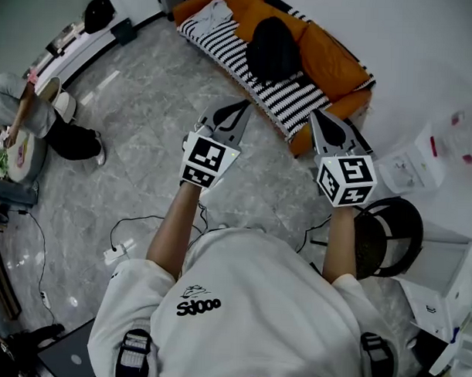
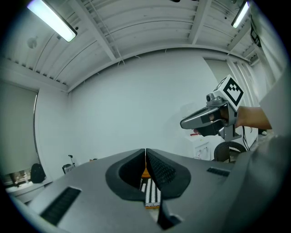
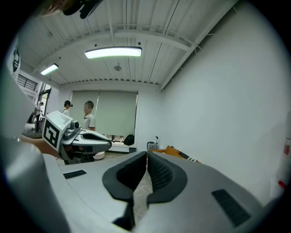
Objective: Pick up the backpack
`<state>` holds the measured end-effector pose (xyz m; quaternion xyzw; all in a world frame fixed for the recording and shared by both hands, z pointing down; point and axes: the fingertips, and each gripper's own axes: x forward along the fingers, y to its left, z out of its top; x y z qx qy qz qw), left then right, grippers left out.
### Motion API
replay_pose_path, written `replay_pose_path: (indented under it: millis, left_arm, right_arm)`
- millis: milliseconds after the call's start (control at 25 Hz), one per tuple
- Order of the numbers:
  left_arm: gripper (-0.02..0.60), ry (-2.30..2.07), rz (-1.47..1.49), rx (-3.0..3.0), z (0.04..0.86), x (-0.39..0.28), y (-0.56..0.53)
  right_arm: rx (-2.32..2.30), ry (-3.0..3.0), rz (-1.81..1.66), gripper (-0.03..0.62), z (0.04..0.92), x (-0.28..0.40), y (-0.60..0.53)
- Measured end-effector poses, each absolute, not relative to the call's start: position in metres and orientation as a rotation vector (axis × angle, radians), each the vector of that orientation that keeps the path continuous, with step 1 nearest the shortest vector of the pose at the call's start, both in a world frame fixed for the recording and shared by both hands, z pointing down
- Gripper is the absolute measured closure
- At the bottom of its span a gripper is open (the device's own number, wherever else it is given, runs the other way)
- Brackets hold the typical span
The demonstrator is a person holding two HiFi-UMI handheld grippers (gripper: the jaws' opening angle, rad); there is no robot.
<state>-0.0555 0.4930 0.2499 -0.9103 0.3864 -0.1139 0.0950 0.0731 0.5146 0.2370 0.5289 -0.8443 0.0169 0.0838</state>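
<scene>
A black backpack (image 1: pixel 272 47) lies on an orange sofa (image 1: pixel 327 62) covered by a black-and-white striped blanket (image 1: pixel 279 99), at the top of the head view. My left gripper (image 1: pixel 240 107) is held out over the grey floor just short of the sofa's front edge, jaws shut with nothing between them. My right gripper (image 1: pixel 319 116) hovers near the sofa's right end, also shut and empty. In the left gripper view, my left gripper (image 2: pixel 145 152) shows a sliver of the striped blanket (image 2: pixel 152 195) below the closed jaws. In the right gripper view, my right gripper (image 3: pixel 146 154) is shut.
A black round chair (image 1: pixel 390 236) stands by my right arm. White boxes (image 1: pixel 413 165) sit at the right wall. A power strip and cables (image 1: pixel 119 251) lie on the marble floor at left. A person (image 1: pixel 37 115) sits at the far left. Two people (image 3: pixel 78 114) stand far off.
</scene>
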Motion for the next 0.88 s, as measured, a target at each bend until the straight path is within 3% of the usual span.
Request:
replay_pose_path:
  millis: [600,880]
  left_arm:
    - [0.557,1.211,-0.385,-2.703,0.280,-0.012,0.485]
    - [0.557,1.221,-0.379,-2.718,0.290,-0.022,0.435]
  right_arm:
    - [1.522,-2.534,0.095,0.559,0.261,0.122,0.496]
    - [1.551,-2.511,0.129,0.559,0.270,0.118,0.446]
